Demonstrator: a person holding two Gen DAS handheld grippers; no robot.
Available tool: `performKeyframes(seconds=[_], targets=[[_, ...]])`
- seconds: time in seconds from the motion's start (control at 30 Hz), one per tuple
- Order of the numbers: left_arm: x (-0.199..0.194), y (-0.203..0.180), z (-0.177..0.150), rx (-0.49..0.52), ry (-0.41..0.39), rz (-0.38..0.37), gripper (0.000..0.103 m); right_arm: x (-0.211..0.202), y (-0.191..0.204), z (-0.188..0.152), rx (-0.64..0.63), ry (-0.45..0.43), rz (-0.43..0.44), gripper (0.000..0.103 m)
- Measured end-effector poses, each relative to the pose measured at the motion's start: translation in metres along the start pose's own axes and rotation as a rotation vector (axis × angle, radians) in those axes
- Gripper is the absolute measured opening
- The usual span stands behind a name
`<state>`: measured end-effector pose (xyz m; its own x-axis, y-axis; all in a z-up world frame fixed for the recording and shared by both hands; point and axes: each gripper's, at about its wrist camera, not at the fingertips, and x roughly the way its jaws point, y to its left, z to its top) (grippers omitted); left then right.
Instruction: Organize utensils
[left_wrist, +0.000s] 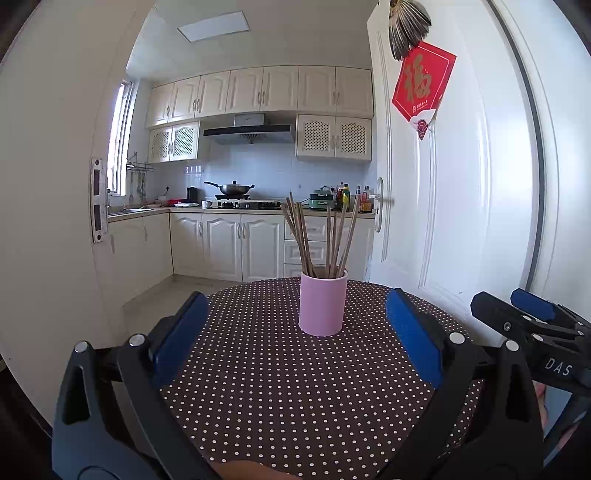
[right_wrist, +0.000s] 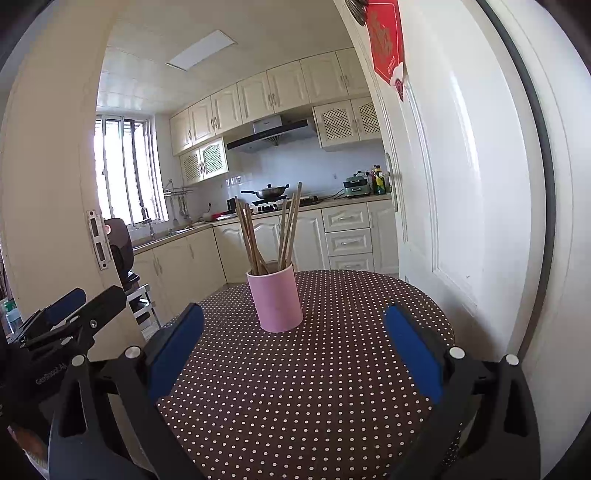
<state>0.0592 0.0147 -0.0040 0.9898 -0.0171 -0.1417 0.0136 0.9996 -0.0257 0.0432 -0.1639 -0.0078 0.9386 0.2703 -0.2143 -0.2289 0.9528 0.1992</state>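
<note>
Polka-dot table (left_wrist: 280, 387), pink cup (left_wrist: 323, 304) of chopsticks (left_wrist: 317, 236); both grippers' jaws spread, empty.

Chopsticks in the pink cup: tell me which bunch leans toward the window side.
The bunch on the left of the pink cup: those chopsticks tilt leftward toward the window, tips fanned together. The other bunch stands nearly upright or leans right, toward the white door.

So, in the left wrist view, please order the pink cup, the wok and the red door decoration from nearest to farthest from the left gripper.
From the left gripper:
1. Pink cup, on the table straight ahead.
2. Red decoration, on the door, upper right.
3. Wok, on the stove at the kitchen's far wall.
</note>
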Motion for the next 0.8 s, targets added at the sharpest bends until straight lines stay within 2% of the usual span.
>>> performKeyframes(seconds=[0.8], targets=[[0.0011, 0.0000, -0.0009, 0.003, 0.010, 0.014, 0.095, 0.0031, -0.0088, 0.0004, 0.054, 0.009, -0.001, 0.095]])
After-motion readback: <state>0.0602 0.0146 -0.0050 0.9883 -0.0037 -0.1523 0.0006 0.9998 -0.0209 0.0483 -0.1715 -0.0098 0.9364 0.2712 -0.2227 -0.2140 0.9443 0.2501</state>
